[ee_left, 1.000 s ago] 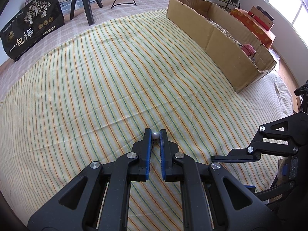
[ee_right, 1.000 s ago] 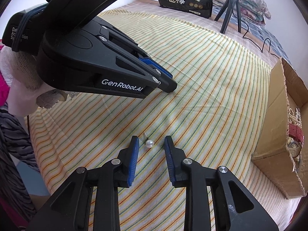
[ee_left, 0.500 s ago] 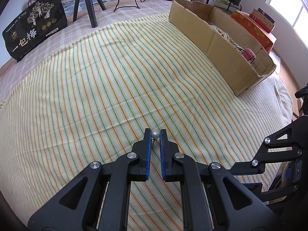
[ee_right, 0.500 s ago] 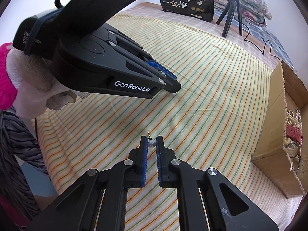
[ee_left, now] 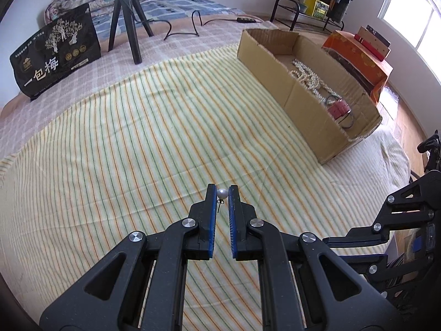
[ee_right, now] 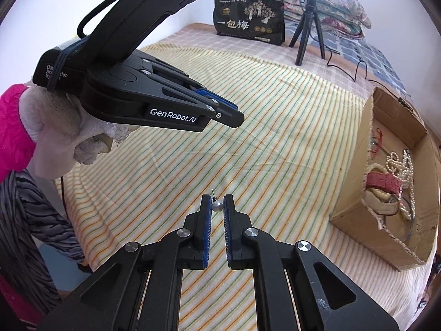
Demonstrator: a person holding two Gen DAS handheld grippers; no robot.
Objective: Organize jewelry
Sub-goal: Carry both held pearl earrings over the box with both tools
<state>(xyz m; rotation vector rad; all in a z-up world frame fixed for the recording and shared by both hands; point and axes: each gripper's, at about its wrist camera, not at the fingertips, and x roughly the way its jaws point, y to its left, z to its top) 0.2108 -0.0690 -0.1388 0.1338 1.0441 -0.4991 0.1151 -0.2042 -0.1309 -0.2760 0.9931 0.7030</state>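
Left wrist view: your left hand-held gripper (ee_left: 222, 190) is clamped on a pearl earring (ee_left: 222, 193), the bead pinched right at the tips of the blue pads (ee_left: 211, 209) and its thin post hanging down between them. It sits above the striped sheet (ee_left: 124, 143) toward the near edge of the bed. Part of your right hand-held gripper (ee_left: 355, 238) shows low at the right side.

In the right wrist view, your right hand-held gripper (ee_right: 217, 202) is likewise clamped on a second pearl earring (ee_right: 217, 207), with the post sticking up and away from the bead. Your left hand-held gripper (ee_right: 231, 117) hangs above the sheet to the upper left, held in your white-gloved hand (ee_right: 55, 138) with a pink cuff.

The cardboard box (ee_left: 278, 82) lies along the right edge of the bed. Inside it you have pearl strands (ee_left: 306, 75), a red strap (ee_right: 384, 180) and a dark ring (ee_left: 347, 120). A black bag (ee_left: 55, 55) and a tripod (ee_left: 128, 22) stand at the far edge.
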